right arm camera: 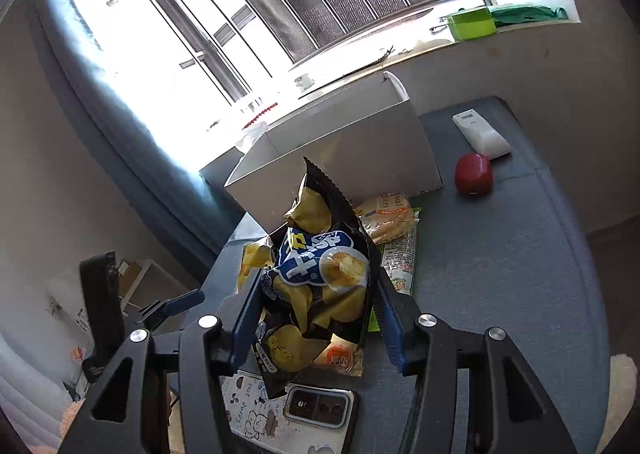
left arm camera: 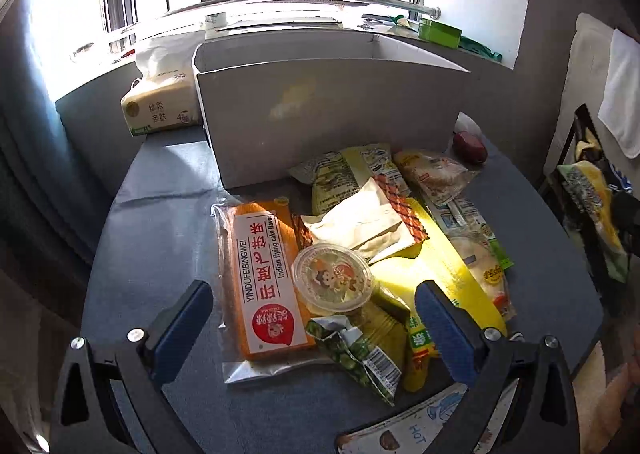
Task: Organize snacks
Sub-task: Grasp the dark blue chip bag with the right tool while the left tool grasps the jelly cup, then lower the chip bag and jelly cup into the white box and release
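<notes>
Right gripper (right arm camera: 316, 318): jaws pinching a chip bag (right arm camera: 316, 286), black and yellow with a blue logo. Bag sits between the two blue pads, held off the worktop (right arm camera: 500, 294), top edge pointing toward the white box (right arm camera: 360, 157).

Past the right jaws: box stands just behind the bag, open top. Beyond the right-hand finger, a red apple-like object (right arm camera: 473, 174) and a white remote (right arm camera: 482, 133) lie on the worktop, near each other, well apart from the bag. Under the jaws: a phone (right arm camera: 316, 408) lying on a cartoon-print pad (right arm camera: 248, 410).

Left gripper (left arm camera: 316, 328): jaws spread wide, holding nothing. Between them sits the snack pile:
- orange cake pack (left arm camera: 264, 282), just inside the left-hand finger
- clear jelly cup (left arm camera: 332, 278), centred between the jaws, resting on other packs
- green crumpled wrapper (left arm camera: 356, 354), nearest the jaws
- yellow pack (left arm camera: 448, 262), running under the right-hand finger
- white pouch (left arm camera: 360, 225) and more wrappers beyond the cup

Same box stands past the pile, a tissue pack (left arm camera: 160, 101) off its left side. Contact between the left-hand gripper's fingers and the packs: cannot tell.
</notes>
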Motion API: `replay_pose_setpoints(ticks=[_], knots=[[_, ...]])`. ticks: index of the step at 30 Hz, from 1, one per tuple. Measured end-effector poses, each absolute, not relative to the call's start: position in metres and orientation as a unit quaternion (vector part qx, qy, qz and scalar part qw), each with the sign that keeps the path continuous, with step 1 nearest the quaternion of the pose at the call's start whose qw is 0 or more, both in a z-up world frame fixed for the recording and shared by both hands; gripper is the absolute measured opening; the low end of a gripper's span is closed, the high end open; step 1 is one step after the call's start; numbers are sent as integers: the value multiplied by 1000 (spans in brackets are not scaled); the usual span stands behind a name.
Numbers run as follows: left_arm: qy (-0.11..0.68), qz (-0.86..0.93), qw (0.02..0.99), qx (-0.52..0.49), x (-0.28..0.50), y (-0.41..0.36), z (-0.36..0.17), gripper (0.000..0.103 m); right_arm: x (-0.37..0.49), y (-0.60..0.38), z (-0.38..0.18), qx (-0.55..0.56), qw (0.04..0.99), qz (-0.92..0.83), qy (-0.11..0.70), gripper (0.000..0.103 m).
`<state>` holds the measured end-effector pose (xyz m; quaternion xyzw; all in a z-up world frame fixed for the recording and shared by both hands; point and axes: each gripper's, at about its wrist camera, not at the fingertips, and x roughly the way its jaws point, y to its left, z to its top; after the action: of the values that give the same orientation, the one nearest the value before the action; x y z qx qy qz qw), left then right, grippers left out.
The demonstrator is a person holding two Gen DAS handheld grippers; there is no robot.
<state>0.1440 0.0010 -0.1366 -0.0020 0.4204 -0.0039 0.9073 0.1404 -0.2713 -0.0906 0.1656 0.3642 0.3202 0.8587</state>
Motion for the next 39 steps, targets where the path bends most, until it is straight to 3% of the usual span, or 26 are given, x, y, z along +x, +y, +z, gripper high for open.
replay_pose_setpoints(ticks=[5,7,8,9,15,25,33,39], knots=[[429,-24,903,-3,165,2,-148,101,129,-278,-86,156,866,314,358,58],[432,-34,901,2,171,2,-152,84,128,-279,-88,157,864,316,360,58],[435,-40,900,-5,172,4,-152,55,127,-279,-89,155,864,315,361,58],[440,-41,897,-11,172,5,-153,48,127,-278,-89,151,865,314,362,58],[410,-57,909,-38,153,14,-141,47,126,-279,-91,152,864,314,362,58],[315,-84,943,-71,137,28,-58,47,146,-267,-75,133,869,324,351,58],[304,-95,946,-63,216,42,-4,47,229,-242,-22,103,886,314,324,58],[344,-74,934,-56,300,40,-4,47,325,-214,-18,84,882,274,374,58]])
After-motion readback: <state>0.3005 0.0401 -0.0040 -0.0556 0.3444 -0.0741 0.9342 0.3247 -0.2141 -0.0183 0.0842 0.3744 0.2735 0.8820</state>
